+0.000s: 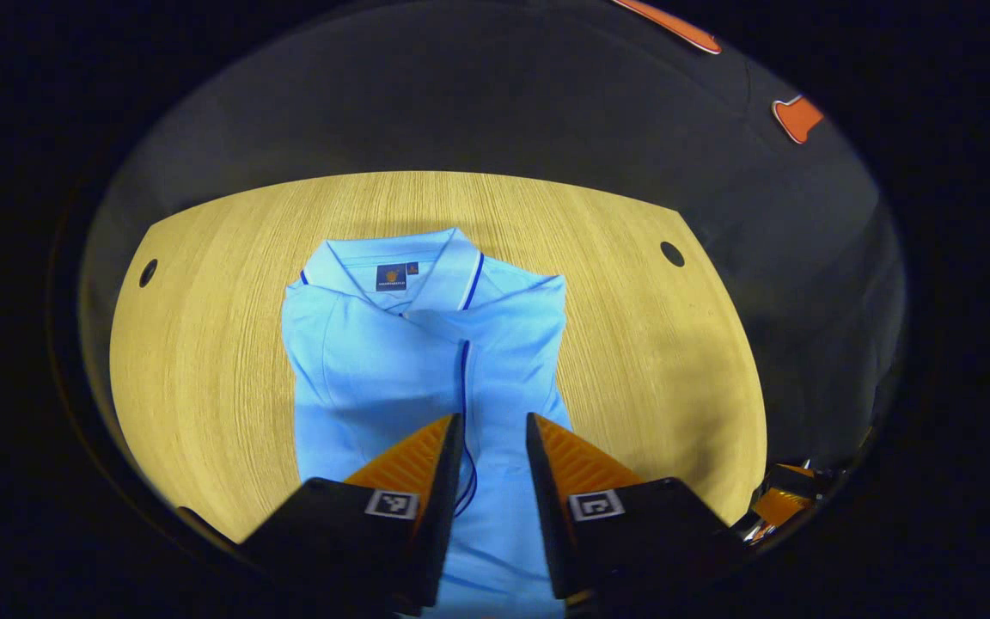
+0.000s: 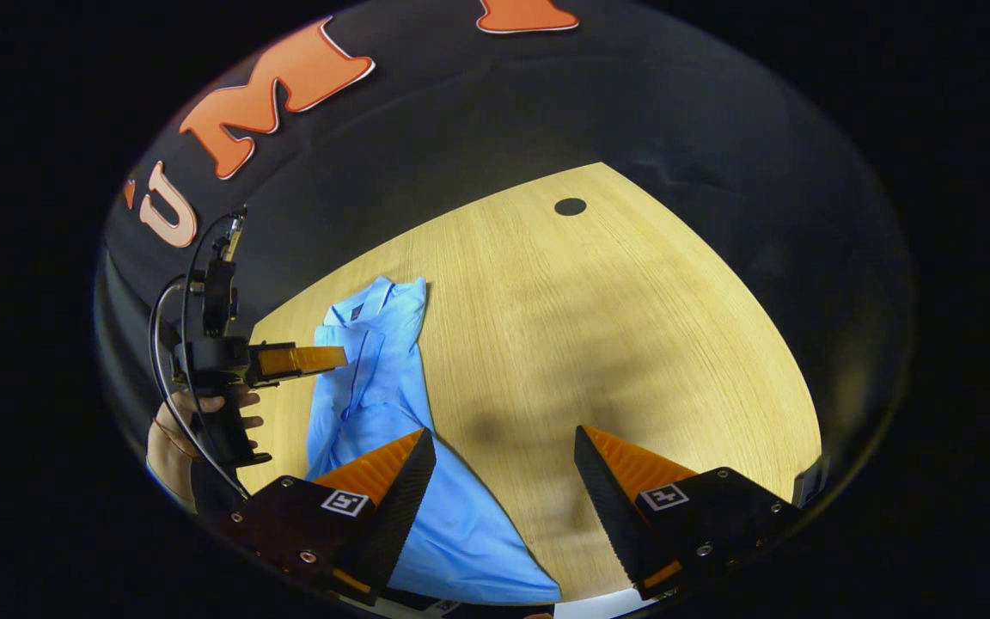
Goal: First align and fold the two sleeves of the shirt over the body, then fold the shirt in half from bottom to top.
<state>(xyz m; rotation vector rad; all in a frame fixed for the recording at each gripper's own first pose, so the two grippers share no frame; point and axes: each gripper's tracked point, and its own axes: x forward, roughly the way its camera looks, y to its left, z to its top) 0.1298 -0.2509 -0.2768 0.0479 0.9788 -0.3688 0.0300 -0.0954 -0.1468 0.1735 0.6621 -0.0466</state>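
so the light blue shirt (image 1: 426,361) is lying flat on the wooden table (image 1: 203,344), sleeves folded in. my left gripper (image 1: 495,438) hovers over it, jaws slightly apart, holding nothing. right gripper (image 2: 504,456) spread wide, empty, beside the shirt's edge.

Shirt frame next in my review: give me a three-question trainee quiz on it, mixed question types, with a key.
1. True or false: both sleeves of the shirt already lie folded over its body.
2. Multiple choice: in the right gripper view, the right gripper is A) shut on the hem, B) open with nothing between its fingers, C) shut on the collar.
3. Short answer: what lies on the table directly beyond the left gripper?

Key
1. True: the shirt is a narrow rectangle with no sleeve sticking out.
2. B.
3. The shirt's middle, collar at the far end.
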